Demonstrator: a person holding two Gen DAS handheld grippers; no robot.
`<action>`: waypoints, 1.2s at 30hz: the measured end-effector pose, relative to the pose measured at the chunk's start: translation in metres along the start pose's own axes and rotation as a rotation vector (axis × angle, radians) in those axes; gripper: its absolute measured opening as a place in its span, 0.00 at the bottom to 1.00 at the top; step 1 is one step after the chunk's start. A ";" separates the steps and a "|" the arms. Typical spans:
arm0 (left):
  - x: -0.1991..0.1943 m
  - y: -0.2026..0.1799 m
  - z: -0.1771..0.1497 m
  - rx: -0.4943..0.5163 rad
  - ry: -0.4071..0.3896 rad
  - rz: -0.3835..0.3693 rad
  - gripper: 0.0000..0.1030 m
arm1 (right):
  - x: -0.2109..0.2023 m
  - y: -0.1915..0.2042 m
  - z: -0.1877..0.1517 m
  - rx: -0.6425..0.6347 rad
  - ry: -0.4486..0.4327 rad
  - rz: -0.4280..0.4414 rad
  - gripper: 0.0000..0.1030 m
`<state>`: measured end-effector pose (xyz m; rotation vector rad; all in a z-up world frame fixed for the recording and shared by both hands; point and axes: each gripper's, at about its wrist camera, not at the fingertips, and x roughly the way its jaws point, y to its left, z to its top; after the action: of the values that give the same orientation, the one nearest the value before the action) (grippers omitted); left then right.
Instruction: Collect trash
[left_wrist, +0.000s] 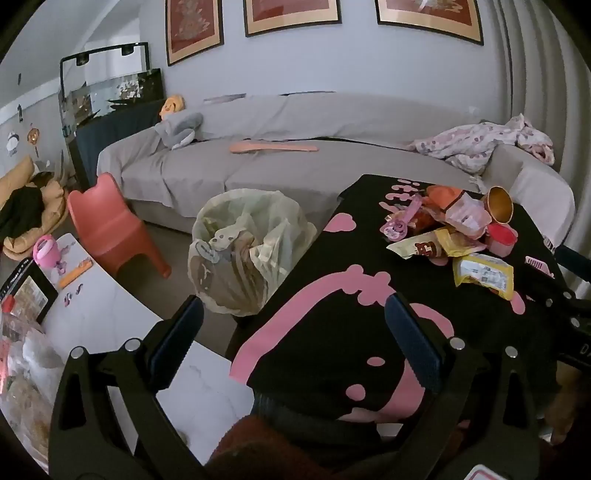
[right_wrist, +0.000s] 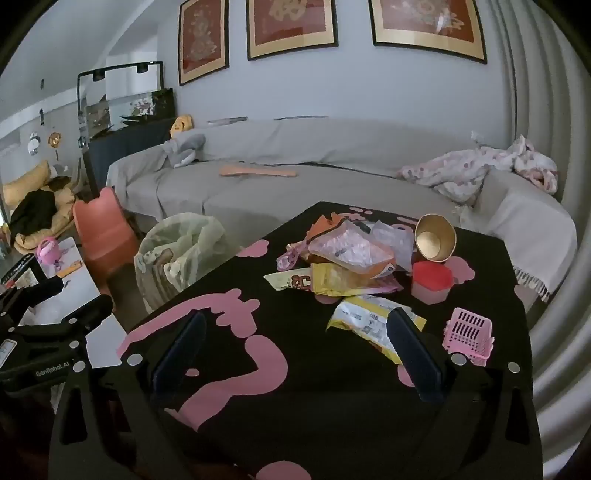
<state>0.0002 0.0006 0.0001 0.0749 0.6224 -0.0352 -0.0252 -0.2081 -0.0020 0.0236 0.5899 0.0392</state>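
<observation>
A pile of snack wrappers (right_wrist: 343, 258) lies on the black-and-pink table (right_wrist: 332, 387), with a yellow wrapper (right_wrist: 365, 321) nearest me. The pile also shows in the left wrist view (left_wrist: 450, 229). A trash bin lined with a clear bag (left_wrist: 240, 251) stands on the floor left of the table; in the right wrist view the bin (right_wrist: 177, 251) is at the left. My left gripper (left_wrist: 295, 317) is open and empty above the table's near left edge. My right gripper (right_wrist: 295, 332) is open and empty above the table, its right finger just before the yellow wrapper.
A gold cup (right_wrist: 436, 238), a red-lidded container (right_wrist: 430, 282) and a pink mini basket (right_wrist: 469, 336) sit by the pile. An orange child's chair (left_wrist: 114, 225) stands beyond the bin. A grey sofa (left_wrist: 295, 158) runs behind. A white table (left_wrist: 103, 317) with clutter is at the left.
</observation>
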 end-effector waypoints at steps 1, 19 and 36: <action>0.000 0.000 0.000 0.001 -0.001 -0.001 0.91 | 0.000 0.000 0.000 0.002 0.004 0.000 0.92; 0.000 -0.001 0.000 0.002 -0.002 0.003 0.91 | -0.001 -0.003 0.000 0.008 0.006 -0.002 0.92; -0.003 -0.001 -0.005 0.002 -0.004 -0.001 0.91 | -0.002 -0.004 0.000 0.007 0.007 -0.004 0.93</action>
<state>-0.0056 0.0001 -0.0021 0.0759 0.6186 -0.0370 -0.0269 -0.2117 -0.0010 0.0293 0.5969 0.0329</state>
